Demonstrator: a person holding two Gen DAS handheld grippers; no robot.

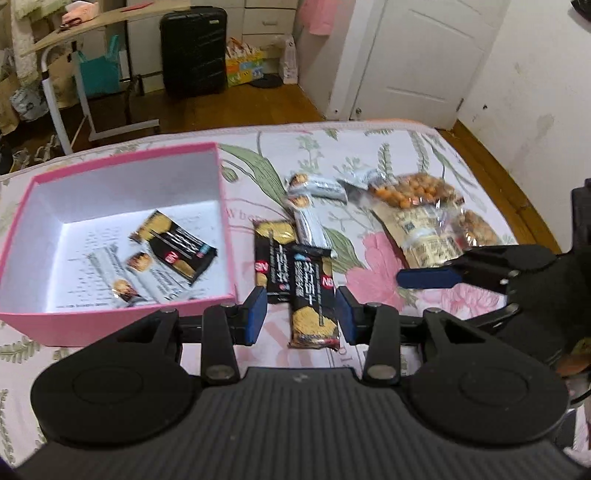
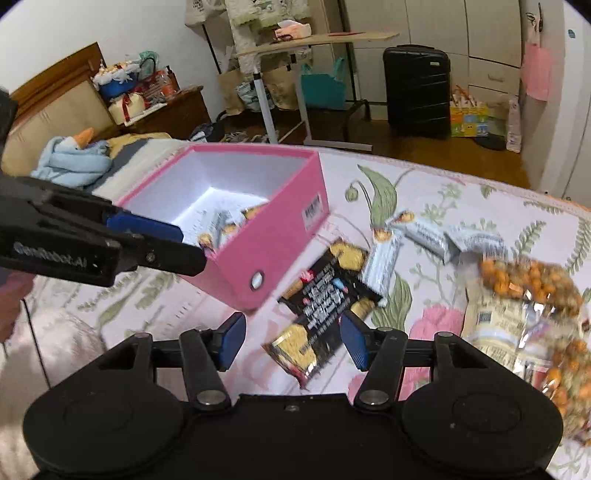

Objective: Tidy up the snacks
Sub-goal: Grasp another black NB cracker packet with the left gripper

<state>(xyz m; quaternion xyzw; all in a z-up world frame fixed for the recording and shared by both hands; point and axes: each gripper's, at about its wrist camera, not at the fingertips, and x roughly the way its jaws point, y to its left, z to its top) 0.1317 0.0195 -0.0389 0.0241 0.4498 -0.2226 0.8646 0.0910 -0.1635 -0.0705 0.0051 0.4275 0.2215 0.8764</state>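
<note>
A pink box (image 1: 118, 325) with a white inside stands on the floral bedspread; it holds a black cracker packet (image 1: 177, 247) and white snack bars (image 1: 147, 284). Two black cracker packets (image 1: 312, 295) lie right of the box, one over the other. My left gripper (image 1: 301, 314) is open and hangs over the nearer packet, jaws on either side of it, not closed. White bars (image 1: 314, 206) and bags of orange nuts (image 1: 417, 195) lie beyond. My right gripper (image 2: 293, 339) is open and empty above the black packets (image 2: 325, 302); the box (image 2: 280, 236) is to its left.
The bed's edge runs behind the box, with wooden floor (image 1: 229, 103) beyond. A black suitcase (image 1: 194, 48), a folding table (image 1: 85, 26) and a white door (image 1: 417, 55) stand farther back. Pillows and a blue towel (image 2: 74, 158) lie at the bed's head.
</note>
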